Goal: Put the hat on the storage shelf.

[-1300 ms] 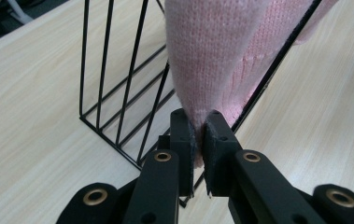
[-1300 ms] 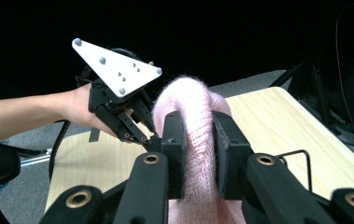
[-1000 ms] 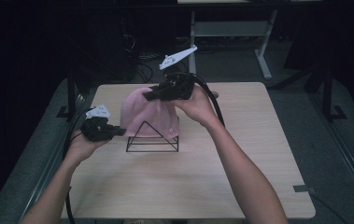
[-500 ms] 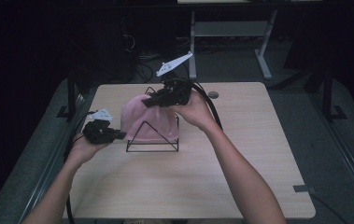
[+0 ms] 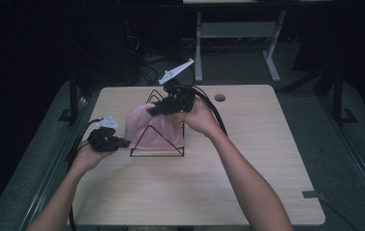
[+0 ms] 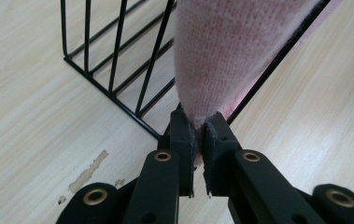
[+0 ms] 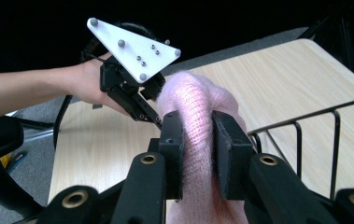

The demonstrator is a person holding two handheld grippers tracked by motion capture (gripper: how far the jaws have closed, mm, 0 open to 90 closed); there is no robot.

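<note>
Pink knit cloth [image 5: 153, 129] draped over black wire rack [image 5: 157, 153].

Light wood-grain counter [image 5: 247, 163]. A round dark grommet hole [image 5: 220, 97] lies near the counter's far edge. A patch of chipped, whitish residue [image 6: 88, 170] marks the counter surface. Beyond the counter's far edge, a grey-legged frame [image 5: 238, 33] stands on the dark floor [image 5: 315, 96], with tangled cables [image 5: 146, 62] beside it.
</note>
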